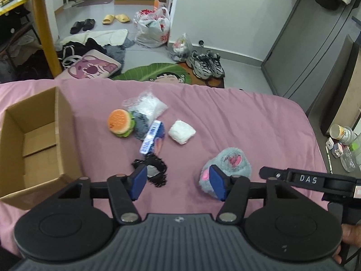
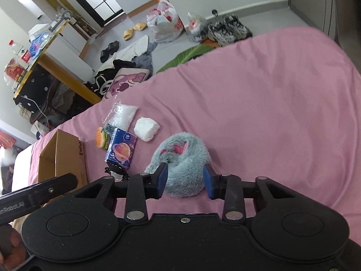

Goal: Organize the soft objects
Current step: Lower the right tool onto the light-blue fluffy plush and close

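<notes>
Right tongs (image 2: 185,181): spread wide, astride the plush toy (image 2: 183,158) on the bed (image 2: 270,113), not gripping. Left tongs (image 1: 178,180): wide, empty. We should close low, then carry to the box (image 2: 61,158) at left.

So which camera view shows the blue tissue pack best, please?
The right wrist view shows the blue tissue pack best: its printed front face is turned toward the camera, with only the lower edge near the black item. In the left wrist view the pack appears edge-on, so mostly a narrow side with a barcode is visible.
</notes>
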